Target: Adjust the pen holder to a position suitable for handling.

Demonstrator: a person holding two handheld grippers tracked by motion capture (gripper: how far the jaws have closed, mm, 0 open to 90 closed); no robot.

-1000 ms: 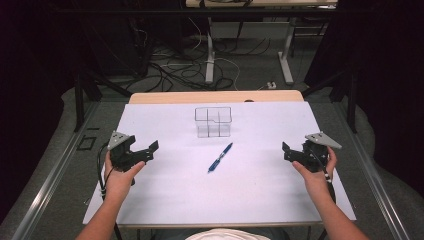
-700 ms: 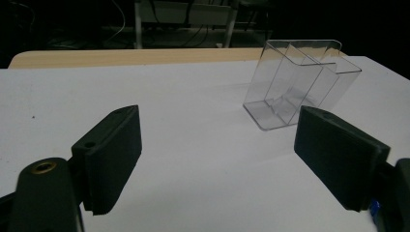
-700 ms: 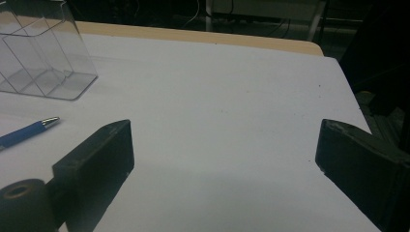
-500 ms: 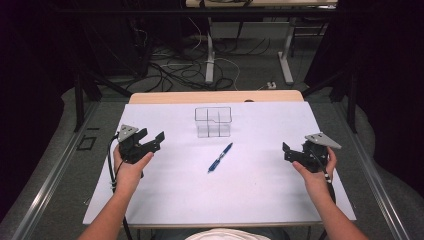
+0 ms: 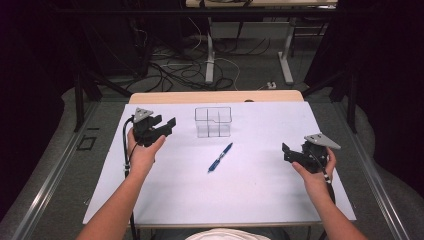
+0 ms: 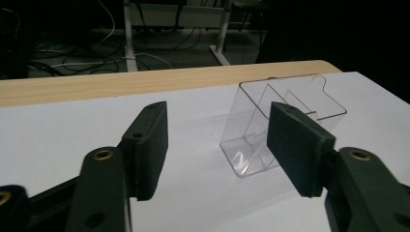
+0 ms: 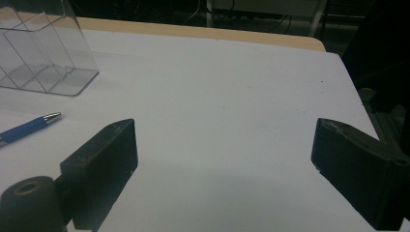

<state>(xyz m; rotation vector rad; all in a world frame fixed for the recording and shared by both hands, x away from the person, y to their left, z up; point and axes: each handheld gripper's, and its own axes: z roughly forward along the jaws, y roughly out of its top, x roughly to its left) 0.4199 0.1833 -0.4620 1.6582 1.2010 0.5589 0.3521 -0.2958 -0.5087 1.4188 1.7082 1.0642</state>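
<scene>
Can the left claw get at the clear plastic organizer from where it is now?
Probably yes. The left claw stands open beside the clear organizer, its jaws just closing partway with nothing between them, and only bare white table lies between.

I see the clear plastic organizer (image 5: 213,121) standing upright on the white surface (image 5: 250,190) near its far edge, open at the top, split by inner walls into compartments, all empty. In my left gripper view it (image 6: 270,125) sits just ahead, slightly right.
</scene>
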